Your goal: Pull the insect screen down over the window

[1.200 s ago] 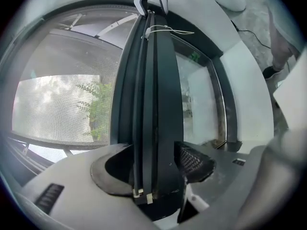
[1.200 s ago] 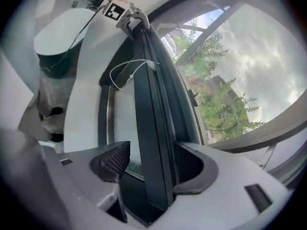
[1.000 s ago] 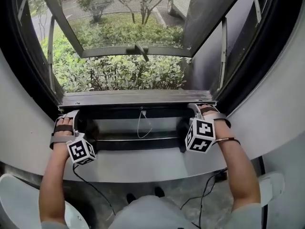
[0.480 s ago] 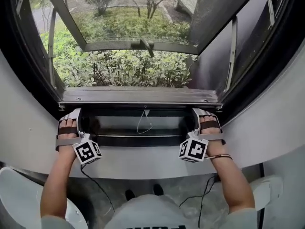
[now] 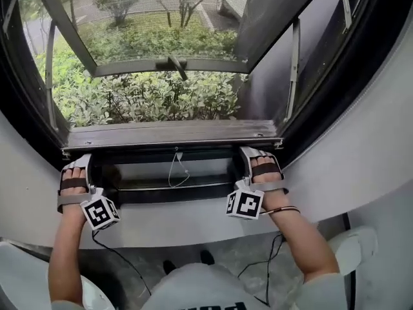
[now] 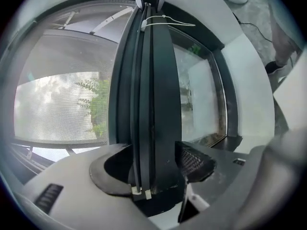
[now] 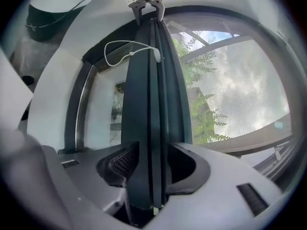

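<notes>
Insect screen's bottom bar drawn low, just above the sill. Left gripper fingers clamped on its left end; right gripper fingers, just closing, gripping its right end.

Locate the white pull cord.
Head view, centre: the white pull cord hangs from the middle of the screen bar, between the left hand and the right hand.

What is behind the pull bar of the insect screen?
Behind the pull bar, seen through the mesh, are green bushes and the window sash, swung open outward. What lies directly under the bar is covered by it.
</notes>
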A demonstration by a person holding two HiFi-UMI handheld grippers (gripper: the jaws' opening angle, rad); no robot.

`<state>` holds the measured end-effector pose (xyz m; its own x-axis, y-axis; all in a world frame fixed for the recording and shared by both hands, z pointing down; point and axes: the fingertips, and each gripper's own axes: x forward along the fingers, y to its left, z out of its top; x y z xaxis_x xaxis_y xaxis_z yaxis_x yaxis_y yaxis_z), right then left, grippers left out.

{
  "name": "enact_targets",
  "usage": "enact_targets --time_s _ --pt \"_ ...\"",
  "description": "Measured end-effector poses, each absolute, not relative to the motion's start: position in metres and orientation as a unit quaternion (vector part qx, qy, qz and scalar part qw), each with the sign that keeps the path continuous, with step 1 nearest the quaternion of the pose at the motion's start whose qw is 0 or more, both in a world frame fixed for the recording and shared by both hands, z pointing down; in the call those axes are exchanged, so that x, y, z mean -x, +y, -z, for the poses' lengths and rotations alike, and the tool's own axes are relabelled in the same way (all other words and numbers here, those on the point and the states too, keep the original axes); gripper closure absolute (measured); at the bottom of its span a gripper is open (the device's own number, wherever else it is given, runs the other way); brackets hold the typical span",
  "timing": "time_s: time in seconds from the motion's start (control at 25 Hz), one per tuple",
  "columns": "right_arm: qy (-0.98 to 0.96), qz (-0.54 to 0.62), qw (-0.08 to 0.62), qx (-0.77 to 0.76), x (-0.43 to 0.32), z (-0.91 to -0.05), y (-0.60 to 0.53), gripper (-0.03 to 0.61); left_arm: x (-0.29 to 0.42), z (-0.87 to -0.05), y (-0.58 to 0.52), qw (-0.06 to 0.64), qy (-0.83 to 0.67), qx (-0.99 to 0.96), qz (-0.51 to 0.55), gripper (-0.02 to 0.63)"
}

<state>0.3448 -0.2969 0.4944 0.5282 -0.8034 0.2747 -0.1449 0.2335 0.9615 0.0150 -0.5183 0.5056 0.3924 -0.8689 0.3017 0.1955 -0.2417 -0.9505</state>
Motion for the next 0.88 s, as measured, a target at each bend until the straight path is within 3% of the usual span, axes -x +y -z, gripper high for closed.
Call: enact_targets --time_s 0.2,0.28,0.48,0.68,0.88 --pt "-0.413 0.278 0.591 -0.635 -0.342 -0.492 -0.300 0.405 -0.016 -0.512 -0.519 0.554 0.309 0.613 0.471 0.331" --pt "-0.419 0.294 0.572 -0.641 -0.342 -0.490 -0.299 0.405 -0.017 -0.515 -0.518 0.554 0.317 0.621 0.456 0.301" --pt "-0.497 0.193 0.622 -0.573 -0.341 -0.487 -0.294 0.414 -0.017 -0.511 -0.517 0.531 0.277 0.634 0.490 0.305" --pt "-0.565 0.065 0.655 -0.497 -0.341 -0.482 -0.283 0.440 -0.019 -0.514 -0.508 0.464 0.180 0.665 0.557 0.316" --pt "-0.591 0.050 0.661 -0.460 -0.334 -0.477 -0.288 0.446 -0.011 -0.505 -0.505 0.434 0.136 0.684 0.570 0.316"
